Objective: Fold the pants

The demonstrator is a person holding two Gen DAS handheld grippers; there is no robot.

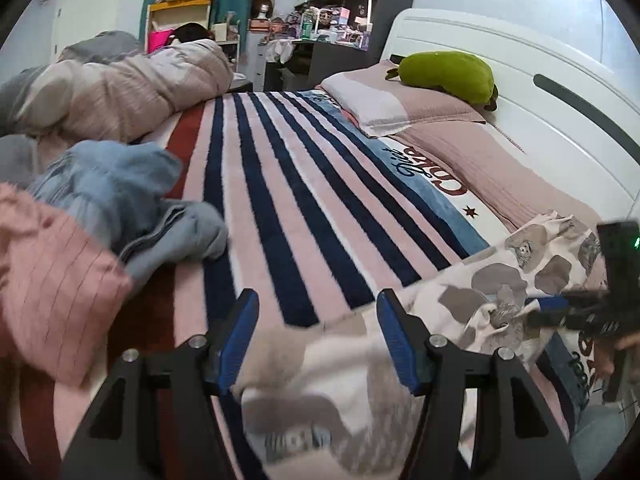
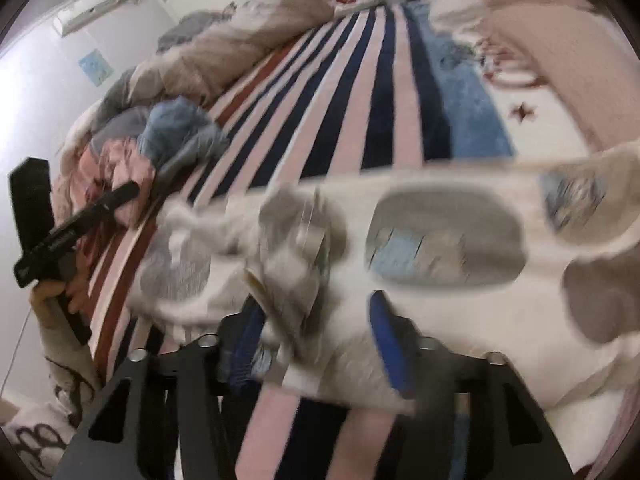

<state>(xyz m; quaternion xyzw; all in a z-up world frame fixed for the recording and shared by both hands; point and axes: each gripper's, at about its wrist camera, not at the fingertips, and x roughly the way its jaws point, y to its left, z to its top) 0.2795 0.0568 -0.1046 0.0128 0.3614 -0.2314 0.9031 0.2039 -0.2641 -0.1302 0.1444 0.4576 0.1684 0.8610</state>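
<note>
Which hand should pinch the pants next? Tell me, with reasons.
Probably right: the right tool, open, straddles a raised bunch of the pants, ready to pinch. The left tool sits over flatter cloth.

The pants (image 1: 500, 284) at lower right are soft matt cloth, cream with grey printed patches. The striped blanket (image 1: 304, 200) across the middle looks plush and fuzzy. The left gripper (image 1: 316, 332) at the bottom has matt black plastic arms, ribbed blue pads and shiny metal pins. The headboard (image 1: 520, 80) at upper right is smooth, glossy white. The green plush toy (image 1: 448, 74) looks velvety.
</note>
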